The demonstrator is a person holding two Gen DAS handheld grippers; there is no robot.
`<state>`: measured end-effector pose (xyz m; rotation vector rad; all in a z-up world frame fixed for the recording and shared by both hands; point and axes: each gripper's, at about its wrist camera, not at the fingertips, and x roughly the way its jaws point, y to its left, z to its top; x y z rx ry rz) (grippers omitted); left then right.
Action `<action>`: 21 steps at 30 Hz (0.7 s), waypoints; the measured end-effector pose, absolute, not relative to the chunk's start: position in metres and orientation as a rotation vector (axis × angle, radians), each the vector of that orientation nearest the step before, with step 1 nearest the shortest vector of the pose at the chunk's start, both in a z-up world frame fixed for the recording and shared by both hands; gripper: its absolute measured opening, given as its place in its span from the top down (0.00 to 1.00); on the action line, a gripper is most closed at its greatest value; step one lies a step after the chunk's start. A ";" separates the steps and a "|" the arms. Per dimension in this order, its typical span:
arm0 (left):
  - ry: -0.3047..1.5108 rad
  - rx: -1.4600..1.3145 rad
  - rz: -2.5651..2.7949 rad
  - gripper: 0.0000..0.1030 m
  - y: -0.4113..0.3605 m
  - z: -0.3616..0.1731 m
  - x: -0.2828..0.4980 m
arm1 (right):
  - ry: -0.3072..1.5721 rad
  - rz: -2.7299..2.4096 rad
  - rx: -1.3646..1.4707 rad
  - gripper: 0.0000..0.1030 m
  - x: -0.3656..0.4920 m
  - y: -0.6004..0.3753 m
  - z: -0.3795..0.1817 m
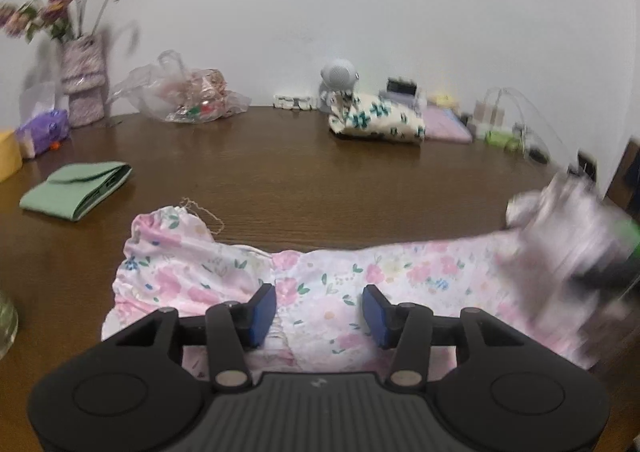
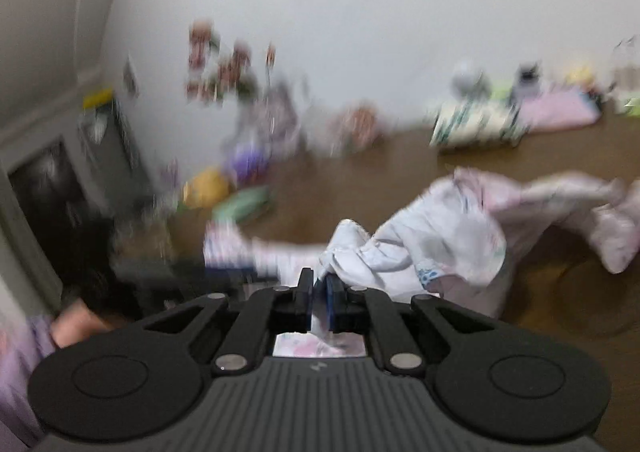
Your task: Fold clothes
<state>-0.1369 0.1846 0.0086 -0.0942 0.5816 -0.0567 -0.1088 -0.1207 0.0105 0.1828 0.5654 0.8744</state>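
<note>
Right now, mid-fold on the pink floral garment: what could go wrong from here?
1. The right gripper pinches only a thin edge of the floral garment, and heavy blur suggests fast motion; the cloth could slip out.
2. The left gripper is open above the garment, so nothing visibly pins it; the pull may drag it across the table.
3. The loose thread at the cuff could snag.

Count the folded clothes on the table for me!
2: a green one at the left, a teal-flowered one at the back by the wall. More may hide in the clutter.
</note>
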 end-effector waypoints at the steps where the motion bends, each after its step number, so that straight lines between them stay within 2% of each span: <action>1: 0.575 -0.132 -0.067 0.55 0.187 0.012 -0.141 | 0.610 0.878 0.182 0.94 -0.104 -0.114 0.004; 5: 0.515 -0.249 -0.222 0.52 0.183 0.026 -0.156 | 0.702 0.895 0.154 0.92 -0.095 -0.100 -0.012; 9: 0.512 -0.287 -0.433 0.47 0.158 0.029 -0.148 | 0.711 0.899 0.130 0.91 -0.096 -0.095 -0.013; 16: 0.652 -0.265 -0.561 0.48 0.125 0.023 -0.102 | 0.688 0.912 0.085 0.89 -0.112 -0.092 -0.011; 18: 0.709 -0.271 -0.554 0.52 0.123 0.015 -0.092 | 0.676 0.917 0.071 0.89 -0.116 -0.092 -0.011; 19: 0.726 -0.261 -0.544 0.71 0.122 0.012 -0.089 | 0.670 0.918 0.065 0.89 -0.118 -0.092 -0.011; 20: 0.736 -0.256 -0.536 0.97 0.121 0.009 -0.087 | 0.664 0.917 0.059 0.89 -0.120 -0.091 -0.011; 21: 0.741 -0.260 -0.528 0.95 0.121 0.006 -0.086 | 0.659 0.920 0.067 0.89 -0.121 -0.096 -0.008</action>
